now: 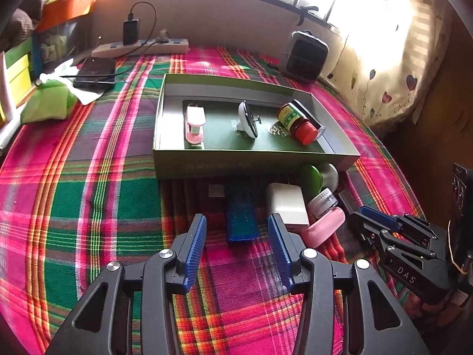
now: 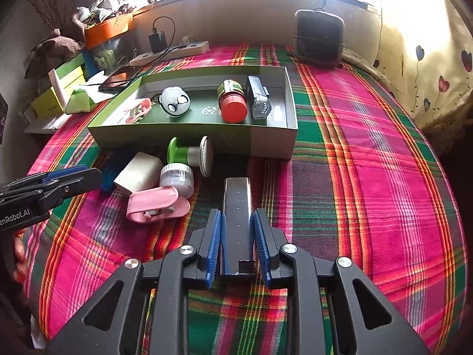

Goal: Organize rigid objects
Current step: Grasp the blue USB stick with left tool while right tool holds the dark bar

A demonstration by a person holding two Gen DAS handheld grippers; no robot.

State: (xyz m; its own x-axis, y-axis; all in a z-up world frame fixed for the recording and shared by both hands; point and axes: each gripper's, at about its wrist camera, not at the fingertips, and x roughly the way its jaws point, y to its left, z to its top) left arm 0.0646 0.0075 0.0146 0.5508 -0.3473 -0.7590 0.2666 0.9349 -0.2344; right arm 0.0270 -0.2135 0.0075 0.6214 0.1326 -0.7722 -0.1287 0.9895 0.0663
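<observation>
My right gripper [image 2: 238, 214] is shut on a long metal bar [image 2: 236, 198] that lies on the plaid cloth and points toward a green open box [image 2: 192, 139]. In the box lie a red-capped jar [image 2: 233, 100], a clear case [image 2: 260, 100], a white round gadget [image 2: 174, 100] and a pink stapler [image 1: 195, 124]. My left gripper [image 1: 236, 219] stands open, its fingers either side of the near end of a blue block [image 1: 241, 222]. Beside it sit a white adapter [image 1: 286, 204], a small clear jar [image 1: 322, 201], a pink case [image 1: 325, 226] and a green-and-white knob [image 2: 189, 153].
A dark heater [image 2: 320, 38] stands at the back right by a heart-print curtain [image 2: 428, 74]. A power strip [image 1: 142, 48], a phone [image 1: 94, 72] and a green pouch [image 1: 47, 100] lie at the back left. A person's hand [image 2: 17, 254] shows at the left edge.
</observation>
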